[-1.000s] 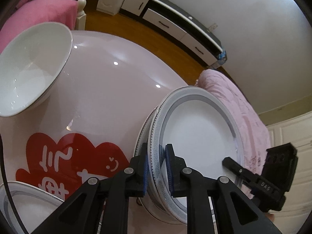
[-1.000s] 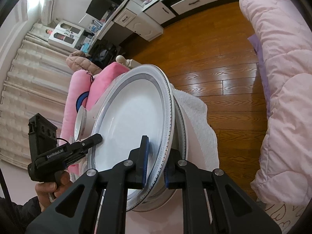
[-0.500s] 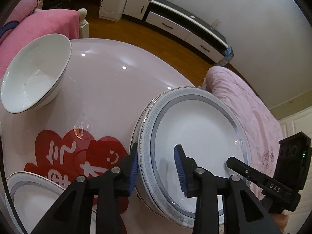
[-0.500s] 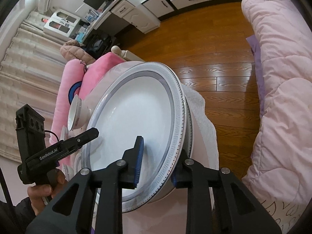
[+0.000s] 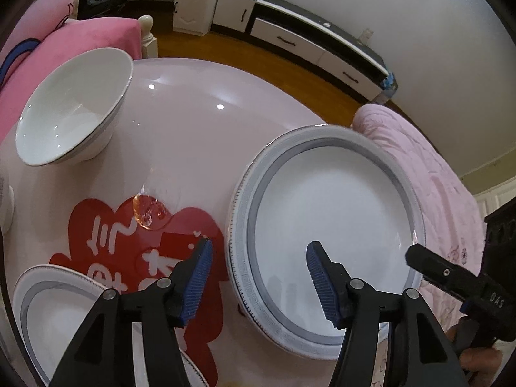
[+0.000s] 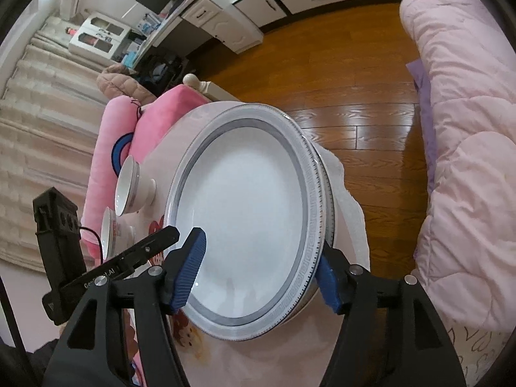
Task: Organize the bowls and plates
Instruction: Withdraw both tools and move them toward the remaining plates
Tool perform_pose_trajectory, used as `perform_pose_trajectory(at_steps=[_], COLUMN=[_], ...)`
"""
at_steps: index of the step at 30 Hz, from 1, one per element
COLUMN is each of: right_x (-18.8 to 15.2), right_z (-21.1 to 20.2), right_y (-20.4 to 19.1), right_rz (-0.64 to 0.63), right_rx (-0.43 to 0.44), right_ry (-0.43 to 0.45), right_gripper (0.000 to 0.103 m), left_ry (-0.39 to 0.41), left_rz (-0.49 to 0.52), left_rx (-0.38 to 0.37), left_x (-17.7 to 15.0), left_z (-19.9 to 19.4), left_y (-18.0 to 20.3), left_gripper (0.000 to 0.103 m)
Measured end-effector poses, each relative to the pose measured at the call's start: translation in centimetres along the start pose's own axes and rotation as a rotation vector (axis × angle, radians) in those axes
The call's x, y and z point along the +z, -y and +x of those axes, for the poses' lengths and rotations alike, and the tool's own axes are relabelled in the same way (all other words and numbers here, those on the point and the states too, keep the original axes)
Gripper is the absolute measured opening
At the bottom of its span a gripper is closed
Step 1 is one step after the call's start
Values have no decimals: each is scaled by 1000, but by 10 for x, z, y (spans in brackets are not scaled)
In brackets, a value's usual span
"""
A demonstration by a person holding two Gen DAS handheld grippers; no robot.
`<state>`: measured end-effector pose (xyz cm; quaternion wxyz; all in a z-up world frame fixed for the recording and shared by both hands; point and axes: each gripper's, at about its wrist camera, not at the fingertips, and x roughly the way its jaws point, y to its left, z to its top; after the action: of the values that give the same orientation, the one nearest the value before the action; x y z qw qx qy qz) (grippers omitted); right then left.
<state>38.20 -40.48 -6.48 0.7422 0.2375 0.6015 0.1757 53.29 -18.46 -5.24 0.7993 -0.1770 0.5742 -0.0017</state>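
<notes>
Two hand-held grippers are opening over the same grey-rimmed plate [image 5: 325, 225], which is lying flat on another plate near the table [image 5: 193, 135] edge beside the pink bed. The left hand-held gripper [image 5: 259, 280] is straddling the plate's near-left rim without pressing it. The right hand-held gripper [image 6: 262, 275] is spreading either side of the opposite rim, holding nothing.
</notes>
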Motion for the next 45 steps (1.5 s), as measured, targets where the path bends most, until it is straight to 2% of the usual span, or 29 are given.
perform_pose_trajectory(at_steps=[1,3,4,6,8,11,14,16,18,22,26,30,36,41,45], right_x=[-1,-1,0,1,2,-1,-9,-15,-24,-39,-49,-56,-72,-84,-95], right_z=[-3,-10,-14,-20,-24,-29,-42,-52,-60,-63,-61,-57,-42,-33,-26], right_y=[-1,-2,-2,0,3,5,6,6,4,-6,-23,-51,-97,-130,-151], right_rz=[3,14,17,12,21,19,38,58,84,97,87,31,-51,-99,-124], right_rx=[-13,-28,-43,-85,-74,-102,-95,-62,-7,88,145,159,188,212,204], right_ry=[8,30,43,60,63,65,104,134,150,131,106,84,0,-35,-60], right_gripper=[69,81,92,93,93,93,93,94,98,101,103,103,103,103,103], left_ry=[0,0,1,9,12,12,7,0,-4,-5,27,73,115,113,107], left_rz=[-2,-5,-5,-6,-4,-8,-22,-47,-83,-137,-170,-154,-139,-161,-210], left_rx=[1,0,-2,-1,-8,-29,-69,-117,-152,-187,-155,-69,13,36,22], left_x=[3,3,4,4,3,2,-1,-3,-6,-16,-28,-44,-71,-95,-111], left_z=[0,-2,-2,-4,-7,-13,-23,-32,-43,-67,-95,-131,-179,-216,-242], left_y=[0,-3,-4,-5,-7,-16,-22,-30,-39,-59,-72,-77,-87,-99,-119], left_gripper=[56,56,56,56,56,56,58,66,85,91,95,102,102,102,102])
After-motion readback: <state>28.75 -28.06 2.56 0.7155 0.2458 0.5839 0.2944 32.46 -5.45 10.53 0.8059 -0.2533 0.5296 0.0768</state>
